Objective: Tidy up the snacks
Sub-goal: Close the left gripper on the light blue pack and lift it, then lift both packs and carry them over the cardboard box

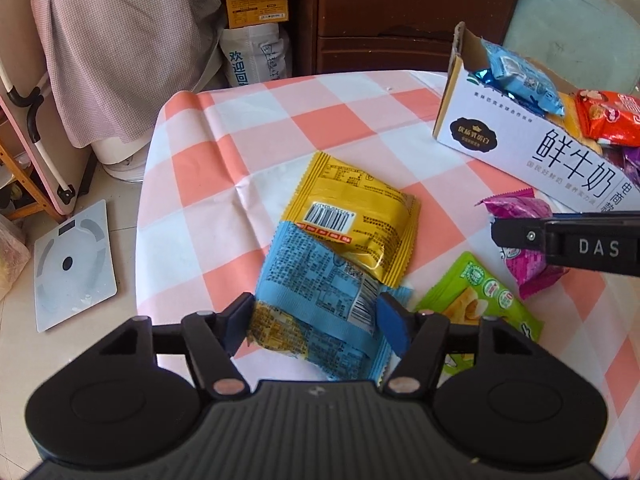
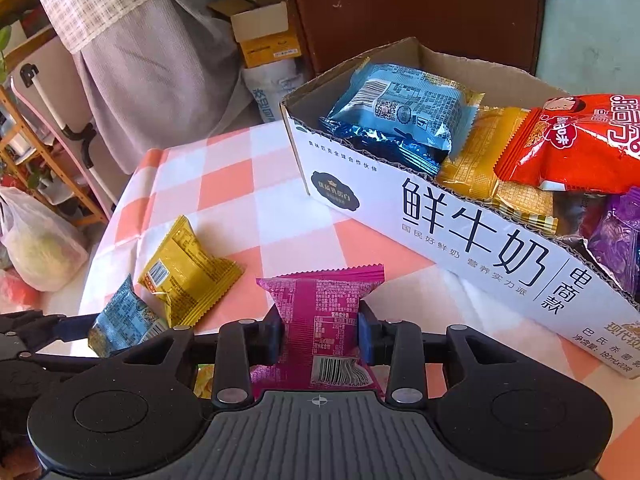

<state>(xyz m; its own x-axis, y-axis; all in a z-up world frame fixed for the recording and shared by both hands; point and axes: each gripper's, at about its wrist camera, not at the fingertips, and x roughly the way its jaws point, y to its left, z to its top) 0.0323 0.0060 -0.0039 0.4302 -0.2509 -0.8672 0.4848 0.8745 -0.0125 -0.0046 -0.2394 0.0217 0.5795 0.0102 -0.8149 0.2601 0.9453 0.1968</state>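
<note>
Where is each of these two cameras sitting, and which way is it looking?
Left wrist: on the left gripper, looking down along its fingers at a blue snack packet between them on the checked tablecloth.
Right wrist: on the right gripper, facing the milk carton box; its fingers pinch a magenta packet.
Shared: the box, the yellow packet, the blue and magenta packets; each view also catches the other gripper.

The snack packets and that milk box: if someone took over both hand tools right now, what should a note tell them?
Right gripper: shut on the magenta packet, near the box.
Left gripper: fingers either side of the blue packet; a firm grip is not clear.
Done: several packets already in the milk box.
Left: magenta, blue, the yellow packet and the green packet on the checked tablecloth.
</note>
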